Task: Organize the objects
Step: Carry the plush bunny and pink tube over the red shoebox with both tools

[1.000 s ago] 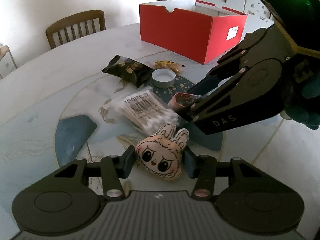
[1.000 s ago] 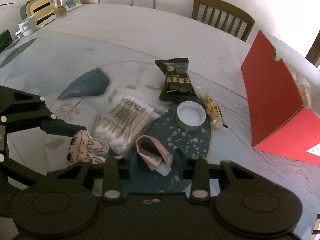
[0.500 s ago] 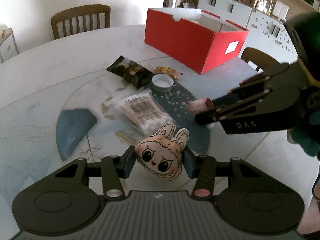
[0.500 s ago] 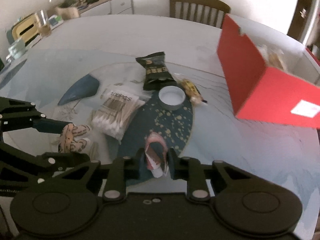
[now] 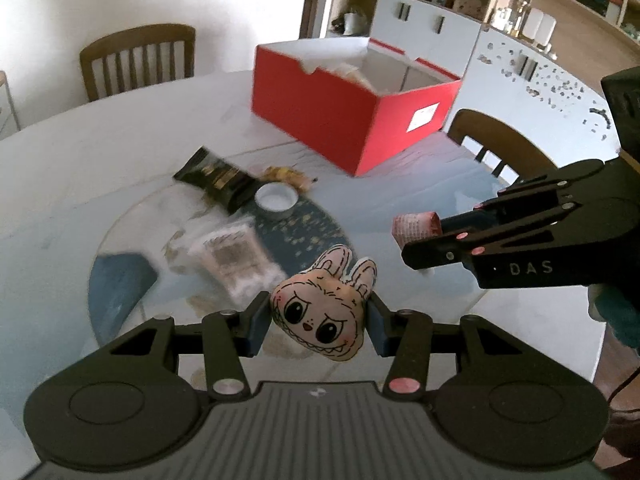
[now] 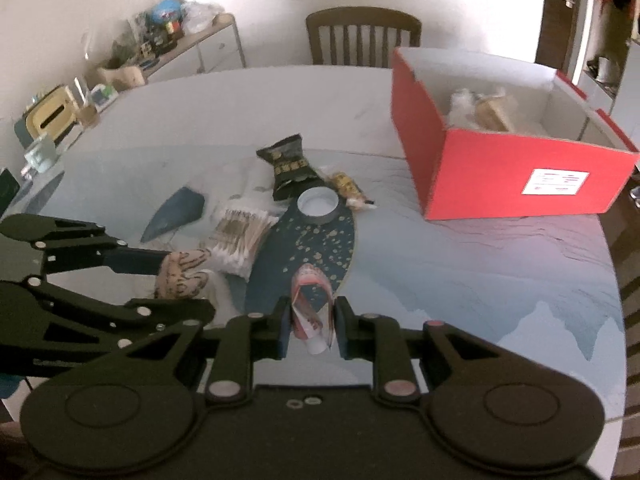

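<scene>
My left gripper (image 5: 318, 318) is shut on a small plush bunny face (image 5: 322, 316), held above the table. In the right wrist view the same bunny face (image 6: 182, 274) shows at the left between the other gripper's fingers. My right gripper (image 6: 310, 324) is shut on a crumpled red-and-white tube (image 6: 310, 304), also lifted off the table; in the left wrist view that tube (image 5: 416, 228) sticks out of the right gripper at the right. An open red box (image 6: 508, 160) with some items inside stands at the far right of the table (image 6: 460, 264).
On the table lie a pack of cotton swabs (image 6: 240, 232), a dark snack packet (image 6: 290, 168), a white lid (image 6: 318, 204) and a small yellow wrapped snack (image 6: 348, 188). Wooden chairs (image 6: 362, 36) stand around it. A sideboard (image 6: 192, 44) with clutter is at the far left.
Both grippers rose from the table with their objects. The right gripper closed on the tube and carried it up and toward the red box side.
</scene>
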`<state>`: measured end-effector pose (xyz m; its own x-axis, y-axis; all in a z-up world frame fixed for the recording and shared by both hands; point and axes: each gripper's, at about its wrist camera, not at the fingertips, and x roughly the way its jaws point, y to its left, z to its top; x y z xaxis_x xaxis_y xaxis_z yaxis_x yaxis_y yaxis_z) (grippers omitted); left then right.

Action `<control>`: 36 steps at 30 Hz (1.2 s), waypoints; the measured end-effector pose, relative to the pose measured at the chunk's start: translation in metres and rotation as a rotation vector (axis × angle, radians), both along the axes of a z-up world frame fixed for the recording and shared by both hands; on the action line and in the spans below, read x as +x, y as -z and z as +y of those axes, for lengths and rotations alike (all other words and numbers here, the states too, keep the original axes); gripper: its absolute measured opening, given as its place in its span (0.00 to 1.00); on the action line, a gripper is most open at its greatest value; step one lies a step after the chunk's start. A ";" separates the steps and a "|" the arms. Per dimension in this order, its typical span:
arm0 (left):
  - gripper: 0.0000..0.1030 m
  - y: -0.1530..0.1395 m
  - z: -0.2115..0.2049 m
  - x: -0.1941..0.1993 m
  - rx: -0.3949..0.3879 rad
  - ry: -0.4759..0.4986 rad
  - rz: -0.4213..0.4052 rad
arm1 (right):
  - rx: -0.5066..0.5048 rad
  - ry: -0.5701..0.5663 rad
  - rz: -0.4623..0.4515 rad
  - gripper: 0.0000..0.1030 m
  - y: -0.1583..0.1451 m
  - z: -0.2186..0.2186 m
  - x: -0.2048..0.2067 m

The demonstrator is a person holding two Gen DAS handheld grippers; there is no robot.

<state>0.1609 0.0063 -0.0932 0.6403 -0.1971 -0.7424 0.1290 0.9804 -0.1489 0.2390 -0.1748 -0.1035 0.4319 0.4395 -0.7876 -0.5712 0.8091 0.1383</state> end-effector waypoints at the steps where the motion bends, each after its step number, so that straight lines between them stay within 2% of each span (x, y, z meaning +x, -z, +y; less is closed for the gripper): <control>1: 0.47 -0.003 -0.003 0.001 -0.004 0.002 -0.003 | 0.003 0.007 -0.003 0.21 -0.003 -0.002 0.000; 12: 0.47 -0.040 -0.037 0.019 -0.009 0.051 -0.054 | 0.052 0.068 -0.071 0.21 -0.051 -0.039 0.005; 16: 0.47 -0.047 -0.052 0.027 -0.008 0.062 -0.066 | 0.066 0.071 -0.077 0.21 -0.061 -0.052 0.012; 20: 0.47 -0.054 -0.069 0.037 0.029 0.076 -0.093 | 0.070 0.078 -0.092 0.21 -0.069 -0.066 0.022; 24: 0.47 -0.064 -0.083 0.050 0.020 0.081 -0.111 | 0.087 0.099 -0.098 0.21 -0.077 -0.084 0.037; 30: 0.47 -0.080 -0.112 0.077 0.100 0.114 -0.166 | 0.072 0.090 -0.135 0.21 -0.085 -0.106 0.065; 36: 0.47 -0.092 -0.132 0.111 0.133 0.112 -0.190 | 0.079 0.096 -0.159 0.21 -0.092 -0.127 0.101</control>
<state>0.2720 -0.1261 -0.0008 0.7503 -0.1835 -0.6351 0.2516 0.9677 0.0178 0.3400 -0.3017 -0.0116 0.5908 0.4483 -0.6708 -0.5117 0.8510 0.1180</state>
